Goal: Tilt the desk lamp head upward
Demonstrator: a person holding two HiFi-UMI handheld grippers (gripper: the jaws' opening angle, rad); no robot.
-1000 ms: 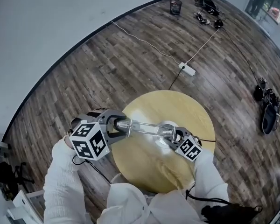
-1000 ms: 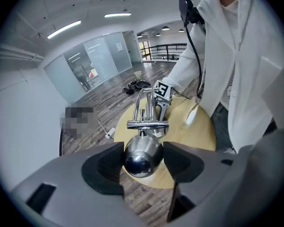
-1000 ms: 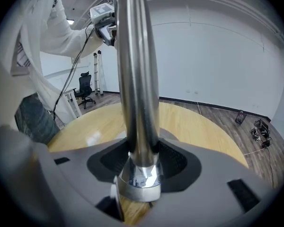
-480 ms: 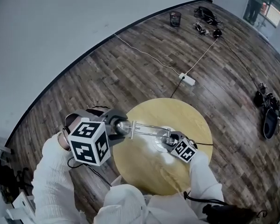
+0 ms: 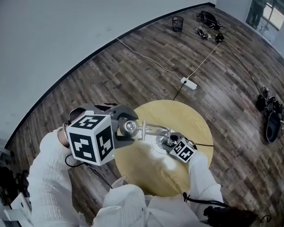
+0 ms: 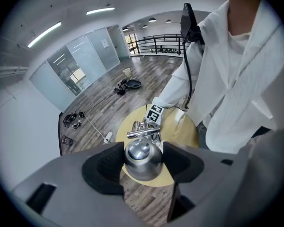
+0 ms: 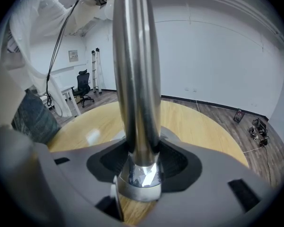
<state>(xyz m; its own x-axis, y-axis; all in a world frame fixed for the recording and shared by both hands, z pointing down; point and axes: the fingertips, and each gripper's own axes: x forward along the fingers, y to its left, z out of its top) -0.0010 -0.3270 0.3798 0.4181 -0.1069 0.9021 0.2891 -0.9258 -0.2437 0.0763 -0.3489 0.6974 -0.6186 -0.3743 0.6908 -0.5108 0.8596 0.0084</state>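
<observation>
Sleeves: white, along the bottom edge of the head view, one leading up to each gripper.
Left gripper: left of centre in the head view, raised off the table, its marker cube large in the frame. Jaws fairly wide, black pads pressed on both sides of the lamp head.
Lamp head: polished metal dome, clamped between the left pads. It sits at lower centre of the left gripper view, rounded end toward the camera.
Lamp arm: chrome rods running right from the head to the stem, above the tabletop.
Right gripper: just right of centre, low over the table, small marker cube on top. Jaws wide and closed on the lamp stem.
Lamp stem: bright chrome tube, filling the upper middle of the right gripper view and gripped just above its collar.
Lamp base: round, flat on the table, beside the right gripper.
Round table: pale wood top, centre of frame.
Floor: dark wood planks.
Power strip: white, on the floor beyond the table, with a white cable leading toward the upper left.
Bin: small and dark, top of frame near the wall.
Bags: dark, on the floor at the right edge.
</observation>
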